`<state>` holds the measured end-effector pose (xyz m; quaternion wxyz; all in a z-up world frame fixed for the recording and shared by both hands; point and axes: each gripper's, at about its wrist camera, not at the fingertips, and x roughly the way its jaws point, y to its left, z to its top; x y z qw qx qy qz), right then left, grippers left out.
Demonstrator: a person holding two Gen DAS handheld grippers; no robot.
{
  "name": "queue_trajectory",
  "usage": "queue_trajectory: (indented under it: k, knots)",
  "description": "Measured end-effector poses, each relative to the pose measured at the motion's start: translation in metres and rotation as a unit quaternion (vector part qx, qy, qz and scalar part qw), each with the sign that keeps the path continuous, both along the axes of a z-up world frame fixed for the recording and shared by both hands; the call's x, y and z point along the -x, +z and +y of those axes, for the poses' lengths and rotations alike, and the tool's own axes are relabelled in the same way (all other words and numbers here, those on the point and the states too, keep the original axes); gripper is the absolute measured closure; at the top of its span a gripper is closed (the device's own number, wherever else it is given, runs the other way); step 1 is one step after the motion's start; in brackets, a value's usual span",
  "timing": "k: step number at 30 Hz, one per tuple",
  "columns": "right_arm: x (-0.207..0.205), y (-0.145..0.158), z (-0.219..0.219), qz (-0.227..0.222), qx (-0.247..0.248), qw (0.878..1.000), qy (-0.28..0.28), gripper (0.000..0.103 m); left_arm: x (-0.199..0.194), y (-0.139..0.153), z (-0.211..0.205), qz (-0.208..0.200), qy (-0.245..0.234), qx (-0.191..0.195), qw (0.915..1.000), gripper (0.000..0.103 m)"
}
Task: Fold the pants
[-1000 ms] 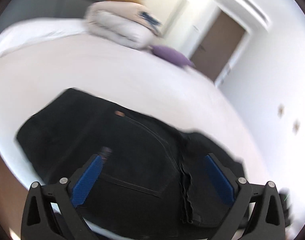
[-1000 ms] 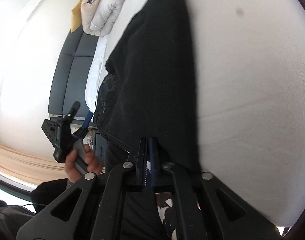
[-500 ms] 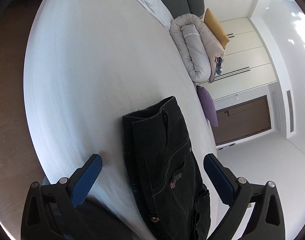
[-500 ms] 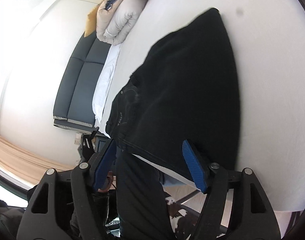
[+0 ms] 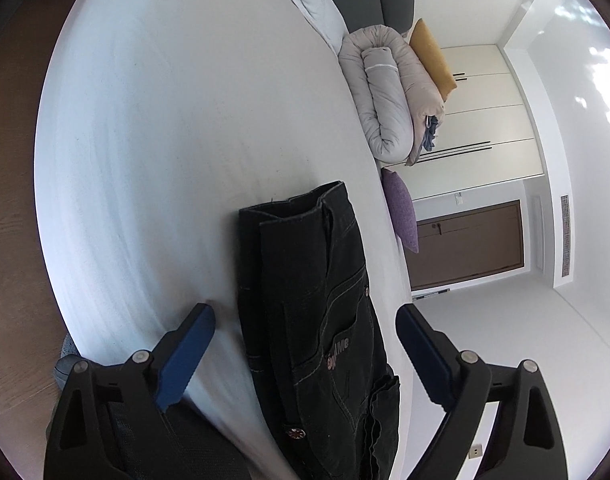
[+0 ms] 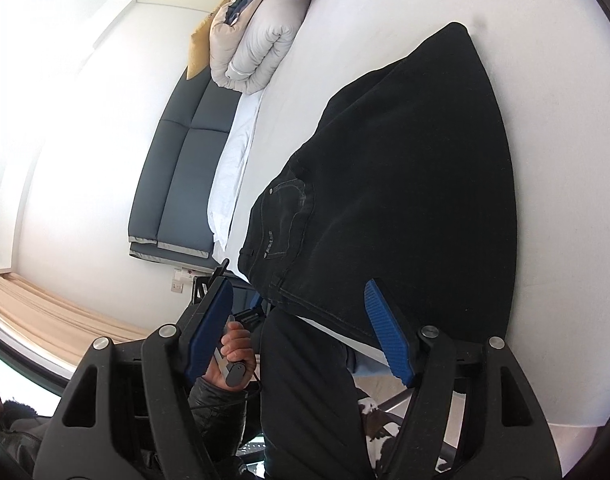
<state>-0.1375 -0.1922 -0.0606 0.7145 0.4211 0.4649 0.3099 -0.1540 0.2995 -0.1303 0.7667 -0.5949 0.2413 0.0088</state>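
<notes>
Black denim pants [image 5: 317, 332] lay folded lengthwise on the smooth white bed [image 5: 165, 140], running lower-center between the left gripper [image 5: 305, 344] pads without touching; its jaws were closing. Right gripper [image 6: 297, 328] gaped empty, pants edge between.

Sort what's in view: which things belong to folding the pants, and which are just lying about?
Job: black pants, bed, left hand-held gripper (jaws closing, pants between), right hand-held gripper.
Lying about: rolled duvet, purple cushion, yellow pillow.
</notes>
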Motion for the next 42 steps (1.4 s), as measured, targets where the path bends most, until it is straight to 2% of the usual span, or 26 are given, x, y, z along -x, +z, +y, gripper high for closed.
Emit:
queue_trajectory:
  k: [11, 13, 15, 16, 18, 19, 20, 21, 22, 24, 26, 31, 33, 35, 38, 39, 42]
  knots:
    - [-0.004, 0.001, 0.006, 0.003, -0.001, 1.0, 0.016, 0.035, -0.021, -0.003, -0.019, -0.038, -0.069, 0.036, 0.9962, 0.015]
    - [-0.009, 0.003, 0.011, -0.001, 0.002, 1.0, 0.025, 0.035, -0.02, -0.01, -0.014, -0.056, -0.06, 0.069, 0.9942, 0.016]
    - [-0.017, 0.007, 0.02, -0.005, 0.008, 0.999, 0.036, 0.035, -0.021, -0.015, -0.007, -0.059, -0.049, 0.096, 0.9924, 0.028]
    - [-0.023, 0.009, 0.026, -0.006, 0.016, 0.999, 0.042, 0.036, -0.023, -0.015, -0.005, -0.06, -0.046, 0.1, 0.9921, 0.03]
    - [-0.038, 0.014, 0.04, -0.009, 0.038, 0.998, 0.055, 0.036, -0.029, -0.011, -0.004, -0.054, -0.048, 0.086, 0.9937, 0.047]
    - [-0.046, 0.016, 0.047, -0.012, 0.043, 0.997, 0.062, 0.04, -0.033, -0.009, -0.005, -0.048, -0.052, 0.078, 0.9944, 0.054]
    - [-0.056, 0.018, 0.056, -0.013, 0.051, 0.996, 0.07, 0.044, -0.038, -0.008, -0.006, -0.041, -0.055, 0.073, 0.995, 0.069]
    - [-0.066, 0.019, 0.065, -0.011, 0.062, 0.995, 0.077, 0.052, -0.04, -0.007, -0.007, -0.037, -0.055, 0.068, 0.9955, 0.08]
    - [-0.076, 0.021, 0.075, -0.009, 0.075, 0.994, 0.084, 0.063, -0.042, -0.006, -0.008, -0.034, -0.053, 0.063, 0.996, 0.083]
    - [-0.097, 0.02, 0.096, -0.002, 0.098, 0.99, 0.099, 0.078, -0.043, 0.001, -0.011, -0.028, -0.054, 0.034, 0.9975, 0.09]
    - [-0.116, 0.011, 0.114, 0.017, 0.104, 0.988, 0.11, 0.087, -0.042, 0.01, -0.014, -0.024, -0.058, -0.003, 0.998, 0.09]
    - [-0.147, -0.027, 0.14, 0.079, 0.104, 0.985, 0.113, 0.09, -0.045, 0.044, -0.029, -0.032, -0.074, -0.089, 0.9928, 0.091]
    - [-0.151, -0.042, 0.141, 0.098, 0.117, 0.982, 0.11, 0.103, -0.047, 0.062, -0.039, -0.041, -0.083, -0.128, 0.9875, 0.091]
    - [-0.151, -0.049, 0.139, 0.107, 0.108, 0.983, 0.105, 0.103, -0.049, 0.079, -0.051, -0.051, -0.095, -0.163, 0.9807, 0.091]
    - [-0.15, -0.048, 0.142, 0.102, 0.126, 0.981, 0.103, 0.103, -0.052, 0.105, -0.076, -0.071, -0.117, -0.21, 0.9681, 0.091]
    - [-0.149, -0.048, 0.143, 0.099, 0.129, 0.981, 0.102, 0.103, -0.054, 0.114, -0.086, -0.076, -0.127, -0.232, 0.9614, 0.091]
    - [-0.146, -0.051, 0.141, 0.087, 0.118, 0.984, 0.1, 0.103, -0.057, 0.14, -0.124, -0.093, -0.162, -0.304, 0.9341, 0.091]
